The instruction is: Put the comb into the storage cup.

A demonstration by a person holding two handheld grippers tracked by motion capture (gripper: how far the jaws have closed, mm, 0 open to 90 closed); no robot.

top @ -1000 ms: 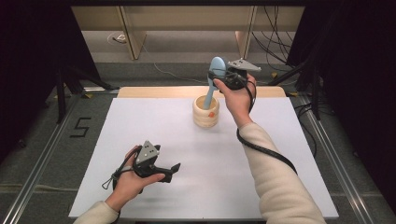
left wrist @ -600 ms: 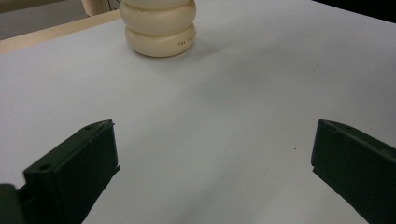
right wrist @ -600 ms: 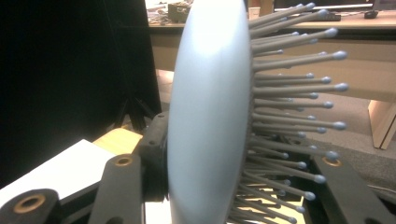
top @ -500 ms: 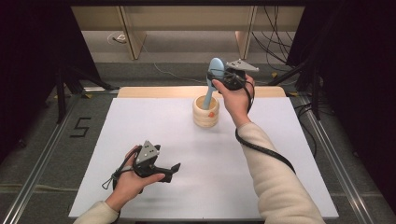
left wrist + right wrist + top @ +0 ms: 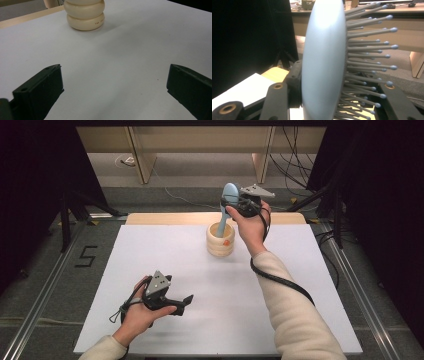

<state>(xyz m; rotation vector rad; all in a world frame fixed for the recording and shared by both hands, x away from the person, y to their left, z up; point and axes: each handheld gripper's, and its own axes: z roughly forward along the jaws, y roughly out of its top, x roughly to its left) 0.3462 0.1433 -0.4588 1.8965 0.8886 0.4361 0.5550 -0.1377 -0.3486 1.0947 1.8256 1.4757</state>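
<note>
Hairbrush (image 5: 229, 195) in pale blue-grey, with an oval head and a slim handle, stands nearly upright between the jaws of the right gripper (image 5: 235, 204), which are clamped on its head. In the right gripper view the smooth, rounded back of the hairbrush (image 5: 323, 62) faces the left jaw, while rows of thin grey bristles (image 5: 372, 47), each tipped with a small ball, fan out toward the right jaw. Below the gripper, the handle runs down into a cream-coloured holder (image 5: 220, 240), a squat, ribbed pot made of stacked rounded rings, with a small orange mark on its side. The holder sits on the white table mat (image 5: 165, 250) just below and beside the right hand (image 5: 250, 227).

Well apart from this, the left gripper (image 5: 187, 299) rests low over the mat in the left hand (image 5: 137, 312), its jaws spread wide with nothing between them. Ahead of those jaws, across bare mat, the holder (image 5: 85, 15) shows its bulging rings and a line of small print.
</note>
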